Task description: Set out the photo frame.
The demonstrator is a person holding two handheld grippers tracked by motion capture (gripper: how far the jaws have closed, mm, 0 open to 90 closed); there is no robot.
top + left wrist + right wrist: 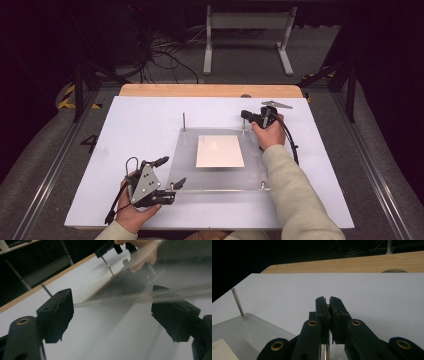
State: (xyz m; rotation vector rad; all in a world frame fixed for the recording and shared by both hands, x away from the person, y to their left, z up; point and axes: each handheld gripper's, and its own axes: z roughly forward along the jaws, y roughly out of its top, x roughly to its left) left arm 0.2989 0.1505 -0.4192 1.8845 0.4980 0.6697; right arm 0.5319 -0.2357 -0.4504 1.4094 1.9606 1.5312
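Clear acrylic plate (215, 175) at frame centre: your right gripper (256, 116) is pinching its upper-right pin (325, 352); left gripper (172, 173) is gaping at the lower-left corner.

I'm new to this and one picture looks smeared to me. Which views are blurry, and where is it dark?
Left gripper view: the clear plate is streaked with blur, while the left gripper looks sharp. Right gripper view: crisp, with black beyond the table. High view: evenly lit white board, dark surroundings.

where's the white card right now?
In the high view the white card lies flat in the middle of the clear plate, between the left gripper at the plate's near-left corner and the right gripper at its far-right pin.
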